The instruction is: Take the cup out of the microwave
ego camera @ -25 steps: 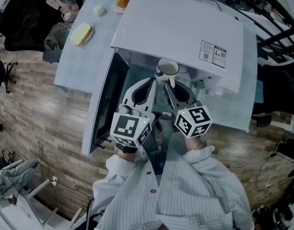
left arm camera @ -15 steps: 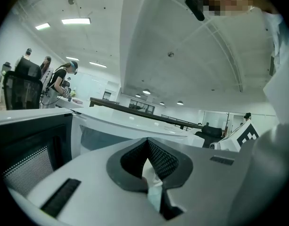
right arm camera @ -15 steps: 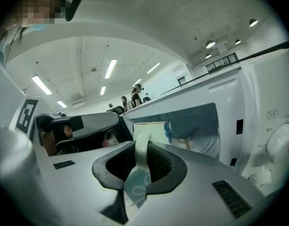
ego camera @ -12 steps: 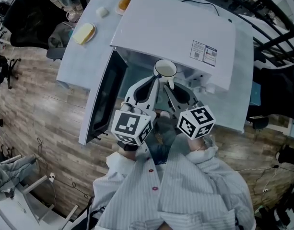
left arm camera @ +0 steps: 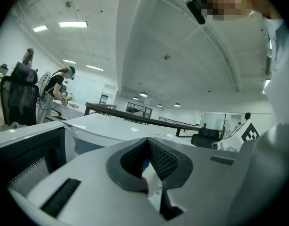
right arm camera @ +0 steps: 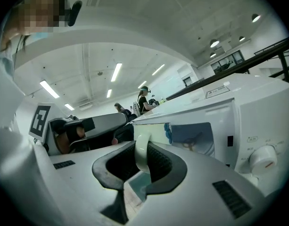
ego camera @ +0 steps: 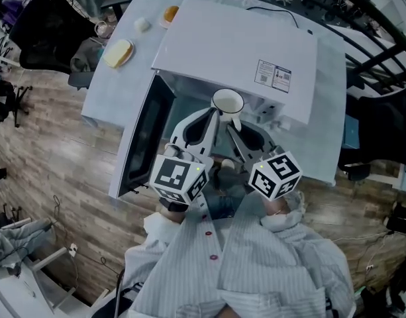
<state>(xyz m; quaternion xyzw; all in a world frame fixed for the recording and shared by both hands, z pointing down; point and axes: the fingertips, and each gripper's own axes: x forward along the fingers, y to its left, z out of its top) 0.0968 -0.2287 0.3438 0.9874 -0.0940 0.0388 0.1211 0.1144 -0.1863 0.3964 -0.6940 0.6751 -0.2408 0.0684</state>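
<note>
- Looking at a cup (ego camera: 228, 101) held up in the air right at the mouth of the microwave (ego camera: 236, 48), about level with the front edge of its top, resting on nothing.
- Got the right tongs (ego camera: 233, 123) clamped on the cup's handle (right arm camera: 141, 149) (white loop squeezed between the dark pads, plain as day in the right gripper view).
- Got the left tongs (ego camera: 212, 116) closed on the other side too, apparently pinching the wall or rim. Seeing white stuff with a blue speck wedged between the pads, so not empty.
- Worth noting the door (ego camera: 144, 134) swung wide open, just beside the left tongs.
- Can't tell full from empty, only looks pale inside from above.
- Biggest worry: gripping a thin, smooth loop, so easy to let the cup pivot in the right pads and tip over on losing the left pinch.
- Could twist the cup right out of that rim pinch by pulling the two hands at different speeds or angles.
- Could also clip the open door or the cavity's front lip on the way out, with so little room around.
- Assuming liquid inside: would spill on any tilt, straight onto the sleeves (ego camera: 269, 244) below.
- Looks nearly done otherwise, just needs carrying clear and setting down on the surface (ego camera: 100, 93).
</note>
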